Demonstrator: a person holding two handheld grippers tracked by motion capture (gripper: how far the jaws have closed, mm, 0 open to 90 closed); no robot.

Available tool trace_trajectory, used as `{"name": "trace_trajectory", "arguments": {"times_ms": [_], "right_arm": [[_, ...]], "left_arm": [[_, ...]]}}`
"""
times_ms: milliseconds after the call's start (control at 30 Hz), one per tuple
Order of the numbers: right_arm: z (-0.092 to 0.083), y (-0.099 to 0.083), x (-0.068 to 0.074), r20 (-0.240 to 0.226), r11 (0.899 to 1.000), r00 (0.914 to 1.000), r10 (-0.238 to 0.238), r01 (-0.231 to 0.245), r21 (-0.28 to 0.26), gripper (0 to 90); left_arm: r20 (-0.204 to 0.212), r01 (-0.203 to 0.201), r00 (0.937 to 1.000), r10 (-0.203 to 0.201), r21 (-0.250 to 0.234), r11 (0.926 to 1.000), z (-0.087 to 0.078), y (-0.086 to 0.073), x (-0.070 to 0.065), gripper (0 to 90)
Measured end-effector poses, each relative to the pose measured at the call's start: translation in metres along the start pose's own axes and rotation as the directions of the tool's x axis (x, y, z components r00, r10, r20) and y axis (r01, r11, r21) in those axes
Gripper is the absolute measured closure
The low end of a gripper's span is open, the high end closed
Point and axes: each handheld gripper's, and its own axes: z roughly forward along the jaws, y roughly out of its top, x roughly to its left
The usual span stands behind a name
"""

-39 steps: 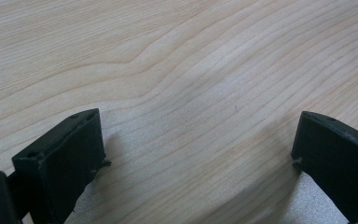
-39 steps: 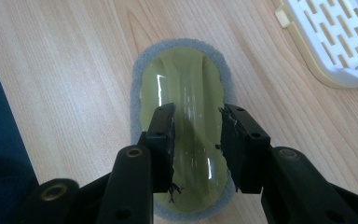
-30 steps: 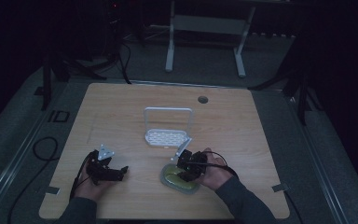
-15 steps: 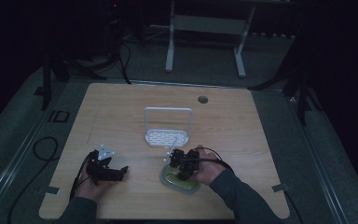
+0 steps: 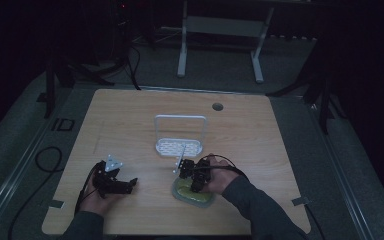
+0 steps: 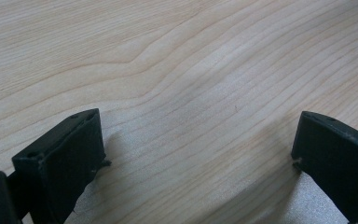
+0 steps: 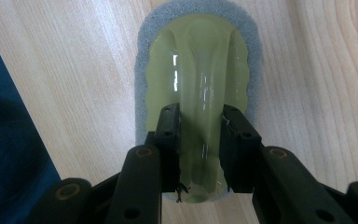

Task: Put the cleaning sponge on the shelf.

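Two right gripper (image 7: 200,140) fingers clamped on green scrubber handle (image 7: 200,70); left gripper (image 6: 196,154) fingers apart; no readable writing

scrubber (image 5: 194,192) on table (image 5: 130,115), rack (image 5: 179,146) behind

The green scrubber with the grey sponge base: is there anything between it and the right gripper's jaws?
Nothing visible. The right gripper has just closed its jaws, and they press directly on both sides of the green scrubber, on its raised handle ridge.
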Motion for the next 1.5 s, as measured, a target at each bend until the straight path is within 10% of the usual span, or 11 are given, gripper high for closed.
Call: {"name": "trace_trajectory", "arguments": {"times_ms": [467,1500], "right_arm": [[-0.003,0.0,0.001,0.017,0.99,0.9906,-0.136,0.135,0.031,71.4],[-0.019,0.027,-0.016,0.152,0.961,0.9508,-0.27,0.275,-0.013,71.5]], "left_arm": [[0.0,-0.003,1.0,0.003,0.002,1.0,0.0,0.0,0.0,2.3],[0.0,-0.001,1.0,0.001,0.001,1.0,0.0,0.0,0.0,2.3]]}}
